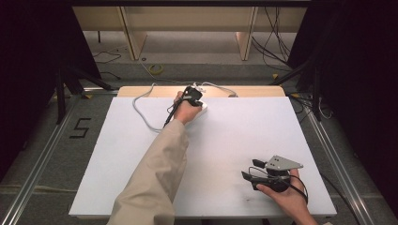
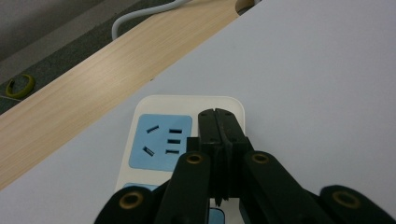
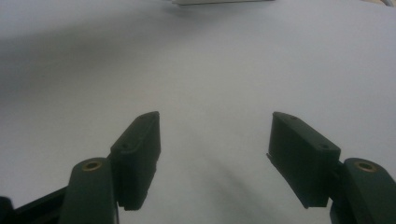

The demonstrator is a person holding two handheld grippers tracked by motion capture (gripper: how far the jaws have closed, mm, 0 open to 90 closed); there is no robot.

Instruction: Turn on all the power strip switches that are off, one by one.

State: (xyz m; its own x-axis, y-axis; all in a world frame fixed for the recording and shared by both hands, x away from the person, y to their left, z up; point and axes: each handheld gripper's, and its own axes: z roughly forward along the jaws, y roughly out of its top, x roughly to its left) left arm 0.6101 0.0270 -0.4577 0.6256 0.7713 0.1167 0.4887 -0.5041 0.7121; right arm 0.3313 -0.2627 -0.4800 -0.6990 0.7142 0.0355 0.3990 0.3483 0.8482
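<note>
One white power strip (image 2: pixel 140 140) lies at the far edge of the desk (image 1: pixel 234 140), with one blue socket panel fully visible and a second partly hidden. The left gripper (image 2: pixel 217 122) sits over the strip, jaws pressed together with nothing seen between them. The right gripper (image 3: pixel 215 140) rests near the desk's near right corner, well apart from the strip, jaws wide apart and empty.

White power strip (image 2: pixel 140 109) with pale-blue socket panels, white board (image 1: pixel 234 140), light wood-grain table edge (image 2: pixel 93 88) — black fingers (image 3: pixel 140 154).
</note>
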